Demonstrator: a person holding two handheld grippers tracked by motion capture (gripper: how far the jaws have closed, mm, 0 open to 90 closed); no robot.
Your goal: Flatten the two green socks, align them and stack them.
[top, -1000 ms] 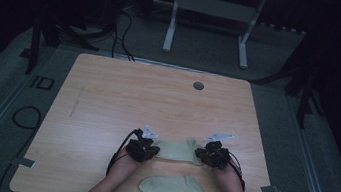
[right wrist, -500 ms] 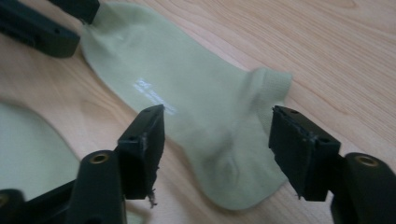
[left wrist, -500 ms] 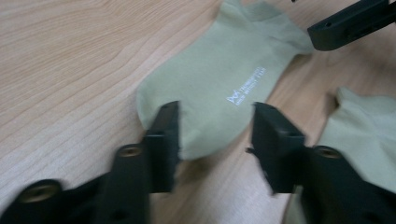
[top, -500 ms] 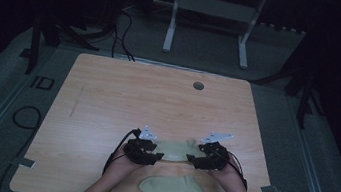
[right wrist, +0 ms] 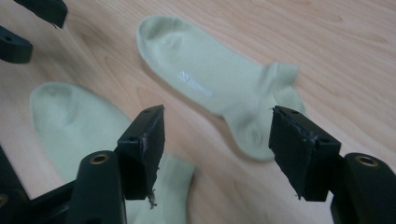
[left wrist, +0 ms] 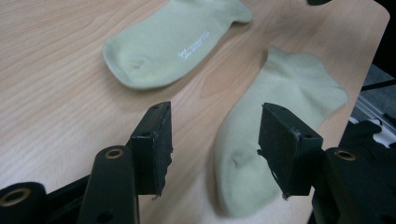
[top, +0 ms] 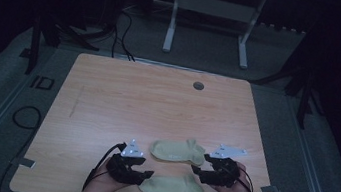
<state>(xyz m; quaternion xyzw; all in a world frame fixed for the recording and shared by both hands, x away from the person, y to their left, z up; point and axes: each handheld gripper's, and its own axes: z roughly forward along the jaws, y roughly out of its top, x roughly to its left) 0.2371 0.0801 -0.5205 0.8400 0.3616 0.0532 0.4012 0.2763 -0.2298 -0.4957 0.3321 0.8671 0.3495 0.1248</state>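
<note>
Two pale green ankle socks lie flat on the wooden table (top: 157, 104). The far sock (top: 178, 150) (left wrist: 173, 42) (right wrist: 210, 79) carries a small white logo. The near sock (top: 173, 189) (left wrist: 289, 84) (right wrist: 70, 121) lies close to the front edge. My left gripper (top: 146, 175) (left wrist: 215, 114) hovers by the near sock's left end; its jaws have just been opening and hold nothing. My right gripper (top: 200, 167) (right wrist: 218, 116) hovers between the socks' right ends; its jaws have just been closing a little but stand open, with nothing gripped between them.
A round grommet hole (top: 198, 86) sits near the table's far edge. Cables (top: 24, 116) lie on the floor at the left. A white frame's legs (top: 208, 25) stand beyond the table. The left gripper's jaws (right wrist: 28, 23) show at the top left of the right gripper view.
Both grippers were shut at the ends of the far sock; they have opened, lifted off it and drawn back toward the person. The far sock stays flat on the table.
</note>
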